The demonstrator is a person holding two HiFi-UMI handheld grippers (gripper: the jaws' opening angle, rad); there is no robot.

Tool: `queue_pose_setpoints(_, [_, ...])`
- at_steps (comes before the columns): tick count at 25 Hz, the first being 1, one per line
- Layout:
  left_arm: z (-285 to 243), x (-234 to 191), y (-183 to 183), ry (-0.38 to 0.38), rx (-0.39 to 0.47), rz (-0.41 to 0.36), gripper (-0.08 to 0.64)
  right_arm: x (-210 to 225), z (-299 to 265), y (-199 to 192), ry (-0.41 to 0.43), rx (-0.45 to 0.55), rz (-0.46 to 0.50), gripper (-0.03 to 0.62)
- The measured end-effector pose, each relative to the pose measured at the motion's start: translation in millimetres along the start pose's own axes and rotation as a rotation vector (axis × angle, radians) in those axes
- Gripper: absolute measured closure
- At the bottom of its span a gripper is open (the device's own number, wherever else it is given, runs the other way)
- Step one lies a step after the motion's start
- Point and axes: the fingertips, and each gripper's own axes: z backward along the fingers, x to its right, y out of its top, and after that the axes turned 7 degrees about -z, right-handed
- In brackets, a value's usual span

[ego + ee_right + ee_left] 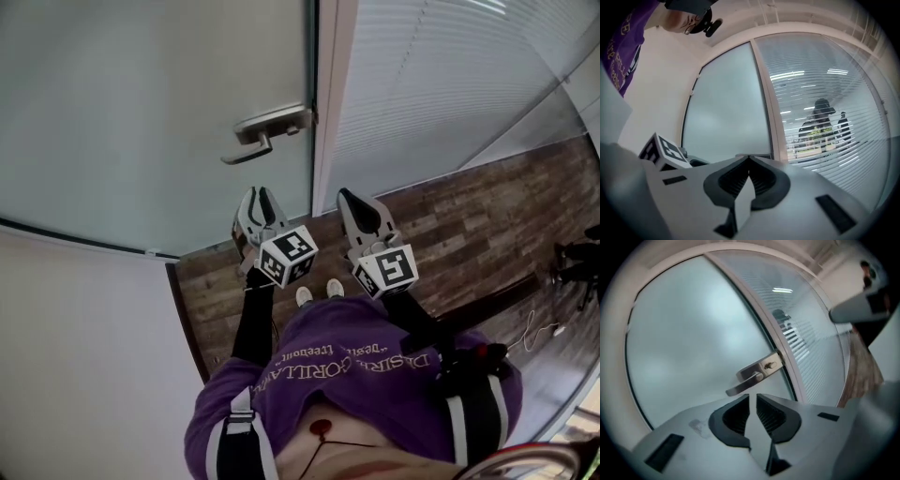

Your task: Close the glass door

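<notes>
The frosted glass door (141, 112) fills the upper left of the head view. Its right edge runs down the frame's middle, close against a pale door frame (333, 94); whether it is latched cannot be told. To the right of the frame, a glass panel with slatted blinds (441, 84) takes the upper right. A wooden floor (469, 225) crosses below it towards the centre. The person's purple shirt (356, 375) fills the bottom of the picture, with pale shoes (319, 292) just above it.

The left gripper (260, 199) sits at centre, a little left of the door's edge, and points up at the glass. Its marker cube (286, 255) is below the jaws. The metal door handle (262, 136) lies directly above the gripper's tips in the picture, apart from them, near the door's right edge. In the left gripper view the same handle sits mid-frame, just above the jaw tips and clear of them, its lever reaching to the lower left. That view shows the left jaws parted by a narrow gap. Only the door's glass shows through the gap, and the pads touch nothing.

The right gripper (352, 199) is just right of the left one, in front of the door frame's foot, with its marker cube (386, 269) below. In the right gripper view its jaws are pressed together at the tips and hold nothing. The door stands beyond them at the centre left, the blinds to the right.
</notes>
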Motion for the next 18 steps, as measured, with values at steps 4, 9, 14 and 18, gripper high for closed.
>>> queue_pose_setpoints(4, [32.2, -7.0, -9.7, -0.067, 0.060, 0.433, 0.560, -20.6, -17.4, 2.8, 0.074, -0.012, 0.023, 0.595])
queue_pose_setpoints(9, [44.8, -14.9, -12.6, -0.059, 0.088, 0.525, 0.560, -35.1, -28.8, 1.4, 0.106, -0.027, 0.038, 0.595])
queue_pose_setpoints(14, [46.7, -16.4, -21.4, -0.056, 0.076, 0.504, 0.560, -41.7, -32.7, -0.8, 0.119, -0.030, 0.036, 0.595])
queue_pose_setpoints(18, [46.1, -18.0, -27.5, -0.052, 0.064, 0.490, 0.558, -40.4, -34.8, -3.5, 0.110, -0.035, 0.032, 0.595])
